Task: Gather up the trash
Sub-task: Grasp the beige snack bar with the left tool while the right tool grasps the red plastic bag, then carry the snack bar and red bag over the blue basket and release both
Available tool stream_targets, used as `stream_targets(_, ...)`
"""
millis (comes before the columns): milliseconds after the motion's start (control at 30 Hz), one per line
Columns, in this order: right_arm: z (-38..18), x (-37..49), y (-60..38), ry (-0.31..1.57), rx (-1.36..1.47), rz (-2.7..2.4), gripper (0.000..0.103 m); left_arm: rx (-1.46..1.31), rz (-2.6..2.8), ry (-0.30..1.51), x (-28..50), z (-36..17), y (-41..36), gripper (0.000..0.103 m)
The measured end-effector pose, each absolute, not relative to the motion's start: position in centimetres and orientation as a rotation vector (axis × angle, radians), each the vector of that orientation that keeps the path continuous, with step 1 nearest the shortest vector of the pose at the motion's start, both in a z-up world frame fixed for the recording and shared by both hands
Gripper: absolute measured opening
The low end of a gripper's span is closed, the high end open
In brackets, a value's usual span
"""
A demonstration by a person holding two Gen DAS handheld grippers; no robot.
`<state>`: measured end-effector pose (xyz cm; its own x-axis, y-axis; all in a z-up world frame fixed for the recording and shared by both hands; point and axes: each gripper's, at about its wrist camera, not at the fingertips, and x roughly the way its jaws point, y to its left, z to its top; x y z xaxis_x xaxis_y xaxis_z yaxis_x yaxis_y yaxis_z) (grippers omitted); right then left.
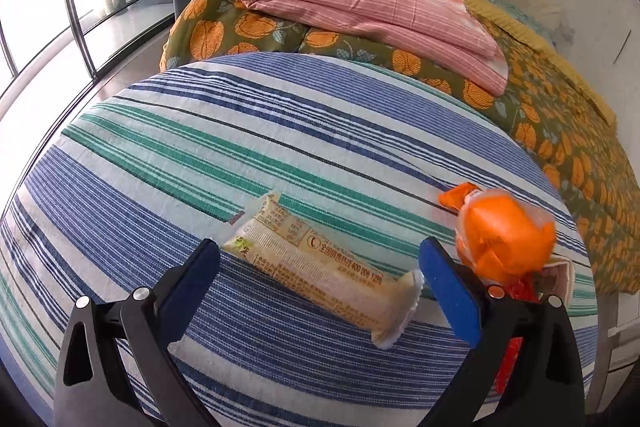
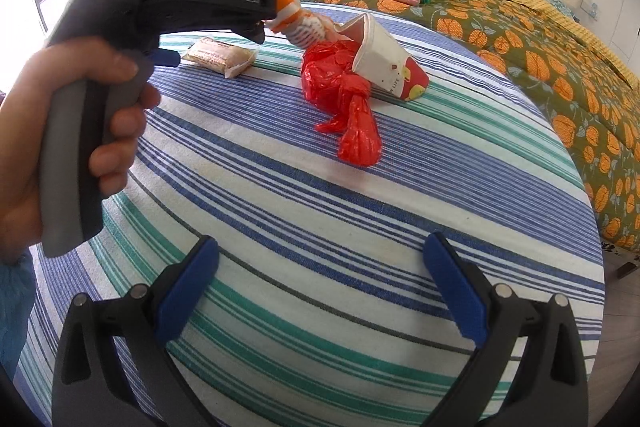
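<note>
Cup and red bag show whole only from right wrist.

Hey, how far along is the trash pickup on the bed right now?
Done: nothing that shows; no bin is in view. In hand: nothing gripped. The left tongs are open around the beige snack packet, and the right tongs are open over the striped sheet. Left: the packet, the orange wrapper, the red plastic bag and the tipped paper cup are all still uncollected.
</note>
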<state>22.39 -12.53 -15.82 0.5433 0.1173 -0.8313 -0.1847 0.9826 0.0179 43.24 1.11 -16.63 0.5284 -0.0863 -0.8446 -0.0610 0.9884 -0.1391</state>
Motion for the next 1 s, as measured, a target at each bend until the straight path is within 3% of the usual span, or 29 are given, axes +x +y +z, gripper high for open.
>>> stream_targets(367, -15.8, 22.5, -12.7, 0.98, -0.068, 0.18, 0.099, -0.017, -0.087, 0.977, 39.6, -16.0, 5.3, 0.098)
stream_targets(467, -15.1, 23.5, -14.0, 0.957, 0.048, 0.242, 0.098, -0.003, -0.152, 0.939, 40.0, -15.5, 4.5, 0.098)
stream_targets(533, -14.2, 25.4, -14.8, 0.945, 0.104, 0.239, 0.098, 0.041, -0.17, 0.921, 40.5, -15.5, 3.7, 0.09)
stream_targets(600, -13.8, 27.8, -14.8, 0.944, 0.119, 0.265, 0.098, 0.057, -0.211, 0.948, 40.8, -15.9, 3.2, 0.072)
stream_targets(633, -14.0, 29.2, -14.6, 0.969, 0.103, 0.255, 0.098, 0.066, -0.221, 0.956, 40.8, -16.0, 3.1, 0.069)
stream_targets(667, -14.4, 30.4, -14.5, 0.987, 0.097, 0.254, 0.092, 0.079, -0.23, 0.954, 40.7, -16.1, 2.9, 0.062)
stream_targets(700, -14.6, 31.1, -14.3, 0.994, 0.107, 0.273, 0.08, 0.085, -0.245, 0.948, 40.5, -16.1, 2.8, 0.053)
stream_targets(733, -14.8, 31.7, -14.2, 1.006, 0.116, 0.282, 0.078, 0.088, -0.263, 0.946, 40.3, -16.2, 2.7, 0.047)
stream_targets(767, -14.6, 31.7, -14.1, 0.993, 0.108, 0.272, 0.063, 0.087, -0.279, 0.951, 40.2, -16.3, 2.6, 0.03)
stream_targets(800, -14.5, 31.9, -14.0, 0.998, 0.117, 0.283, 0.045, 0.079, -0.304, 0.949, 40.0, -16.2, 2.6, 0.02)
stream_targets(833, -14.4, 31.7, -14.1, 1.001, 0.14, 0.292, 0.039, 0.086, -0.299, 0.943, 39.6, -16.0, 2.6, 0.019)
stream_targets(1000, -13.3, 26.7, -14.0, 1.017, 0.16, 0.387, 0.04, 0.043, -0.306, 0.978, 34.7, -14.8, 4.6, 0.018)
